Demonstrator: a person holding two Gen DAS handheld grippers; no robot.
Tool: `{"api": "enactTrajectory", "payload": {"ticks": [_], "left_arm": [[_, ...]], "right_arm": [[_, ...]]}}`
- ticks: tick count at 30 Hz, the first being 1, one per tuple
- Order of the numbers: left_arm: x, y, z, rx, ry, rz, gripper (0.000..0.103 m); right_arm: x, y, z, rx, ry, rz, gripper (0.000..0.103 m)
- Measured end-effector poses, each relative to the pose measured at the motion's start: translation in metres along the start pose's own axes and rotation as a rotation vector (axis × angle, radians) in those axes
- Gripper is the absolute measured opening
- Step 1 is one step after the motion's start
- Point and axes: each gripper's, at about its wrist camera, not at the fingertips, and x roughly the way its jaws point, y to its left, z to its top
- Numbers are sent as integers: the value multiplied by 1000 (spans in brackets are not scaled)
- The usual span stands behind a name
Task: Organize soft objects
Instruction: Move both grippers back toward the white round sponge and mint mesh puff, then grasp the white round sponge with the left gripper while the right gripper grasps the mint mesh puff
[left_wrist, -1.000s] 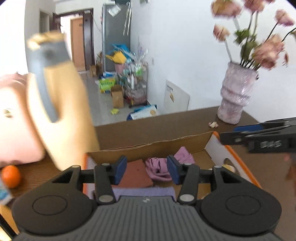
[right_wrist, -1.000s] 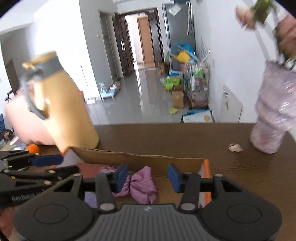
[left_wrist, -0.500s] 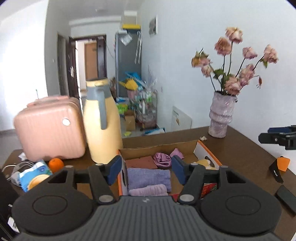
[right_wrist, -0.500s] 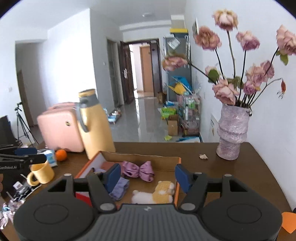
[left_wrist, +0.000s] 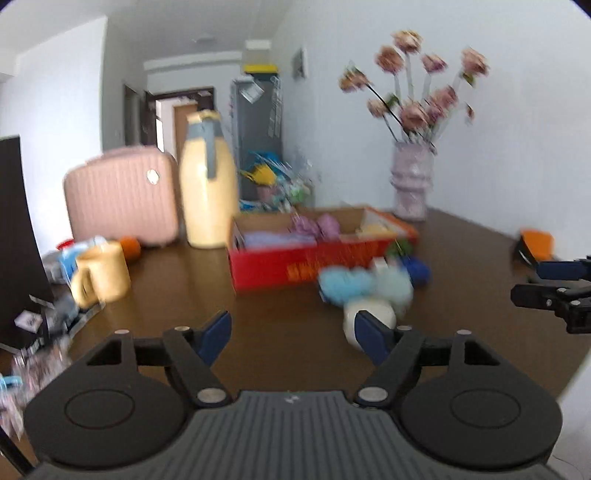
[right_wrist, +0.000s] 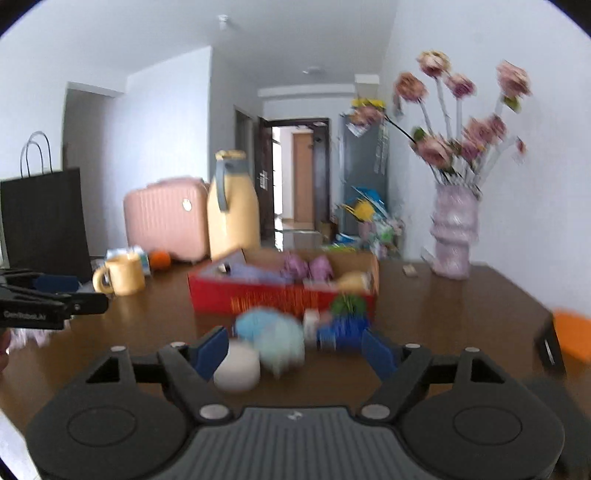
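Brown wood of the worktop (left_wrist: 288, 306) carries everything, though both views are blurred. At far left stands a yellow mug (left_wrist: 101, 275), then a pink suitcase (left_wrist: 122, 197) and a tall cream jug (left_wrist: 208, 181) just beside it. Right of the jug sits the red cardboard box (left_wrist: 295, 267), with purple and lilac soft things inside. In front of the box lie the loose soft toys (left_wrist: 364, 284), pale blue and white, near a dark blue ball (left_wrist: 417, 269). Behind, a vase of pink flowers (left_wrist: 412, 184). The left gripper (left_wrist: 293, 334) has its fingers wide and opening, nothing between them; the right gripper (right_wrist: 295, 349) likewise, fingers wide, opening, gripping nothing.
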Motion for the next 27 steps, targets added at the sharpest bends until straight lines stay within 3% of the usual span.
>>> {"api": "enactTrajectory", "payload": {"ticks": [5,10,22,24,25,27], "left_arm": [[-3,-5,-11,15,30,-11,79],[29,-21,-7,31,57,-74,81],[157,-56,12,128,151,-202,78],[173,-52,9,94,176,-226,72],[178,-51,8,82,187,-235,61],[181,-47,4,72,180,-253,56]], "right_arm": [[-28,5,-44,61,44,12,79],[-20,5,-45,90,50,28,79],[77,-15,-11,139,100,100,79],[100,-17,-5,142,112,122,78],[114,-18,-3,148,118,130,78],[139,-20,0,168,138,141,75]]}}
